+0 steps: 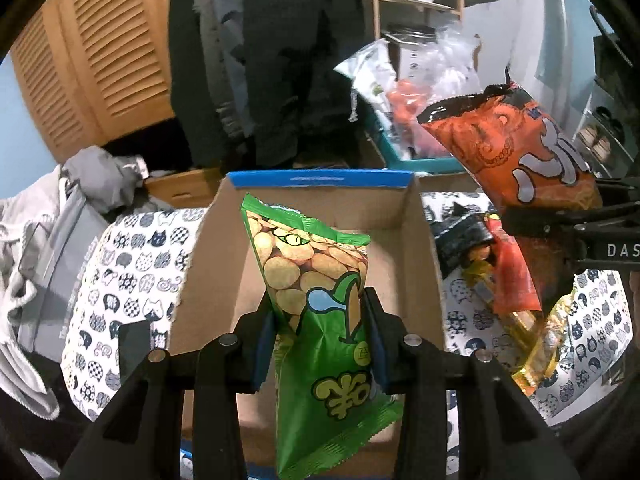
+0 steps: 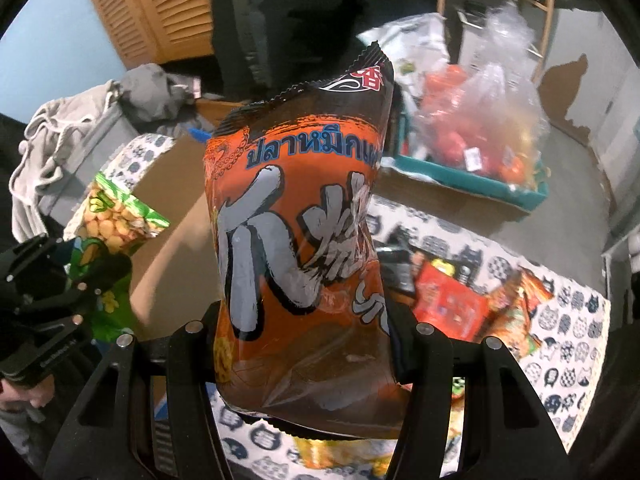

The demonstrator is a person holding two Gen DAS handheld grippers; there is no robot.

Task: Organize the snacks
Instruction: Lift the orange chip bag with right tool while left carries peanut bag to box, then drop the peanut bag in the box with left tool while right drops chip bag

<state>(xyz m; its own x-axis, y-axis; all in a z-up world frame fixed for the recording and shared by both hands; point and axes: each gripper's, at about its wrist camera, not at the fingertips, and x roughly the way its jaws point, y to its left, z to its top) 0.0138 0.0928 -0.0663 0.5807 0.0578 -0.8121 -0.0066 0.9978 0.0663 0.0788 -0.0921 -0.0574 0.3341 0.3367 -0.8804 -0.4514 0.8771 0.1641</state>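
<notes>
My left gripper (image 1: 320, 320) is shut on a green snack bag (image 1: 316, 292) printed with round crackers and holds it upright over an open cardboard box (image 1: 224, 248). My right gripper (image 2: 308, 320) is shut on an orange and black squid snack bag (image 2: 296, 232), held up in the air to the right of the box. The orange bag also shows in the left wrist view (image 1: 516, 144), and the green bag in the right wrist view (image 2: 116, 216). The box looks empty inside.
The box sits on a cat-print cloth (image 1: 132, 264). Several loose snack packets (image 1: 508, 276) lie on the cloth right of the box. A teal bin (image 2: 472, 176) with bagged goods stands behind. Grey clothes (image 1: 52, 216) pile at the left.
</notes>
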